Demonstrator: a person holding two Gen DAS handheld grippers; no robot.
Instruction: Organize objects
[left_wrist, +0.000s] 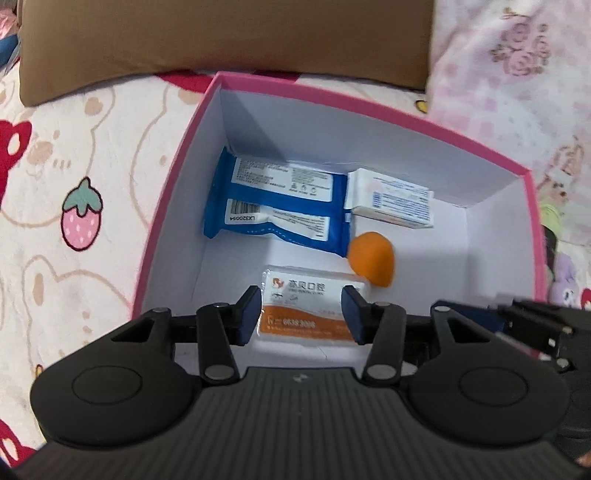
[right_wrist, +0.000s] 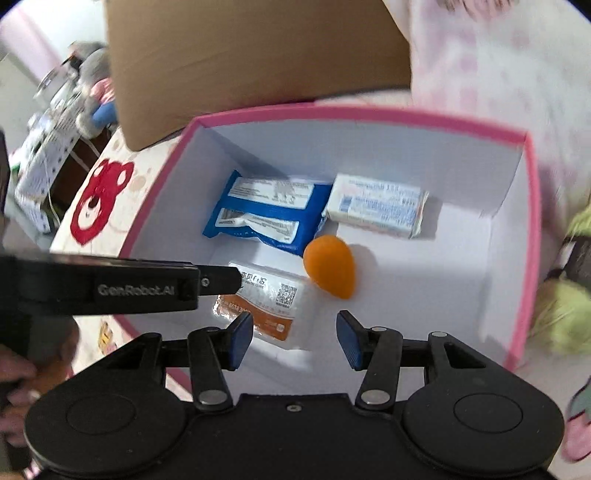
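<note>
Four items: inside a pink-rimmed box (left_wrist: 177, 155) with white inner walls, resting on a bed cover printed with bears and strawberries (left_wrist: 79, 218).
Left wrist view, packet: an orange-and-white sachet (left_wrist: 308, 306) lies flat on the box floor, framed between the two blue pads.
Left wrist view, fingers: the left gripper (left_wrist: 300, 314) stands partly open; narrow gaps show between the pads and the sachet's edges, so nothing is gripped.
Left wrist view, neighbours: a blue wipes pack (left_wrist: 277, 206) sits at the far left, a white carton (left_wrist: 391, 201) touches its right end, and an orange sponge (left_wrist: 371, 264) lies just beyond the sachet's right corner.
Left wrist view, backdrop: a brown cardboard box (left_wrist: 221, 40) stands behind.
Right wrist view, fingers: the right gripper (right_wrist: 294, 338) is partly open and empty, above bare box floor.
Right wrist view, packet: the sachet (right_wrist: 271, 302) lies near the left pad, partly under the other tool's black body.
Right wrist view, sponge: the orange sponge (right_wrist: 330, 267) lies ahead of the gap, apart from both pads.
</note>
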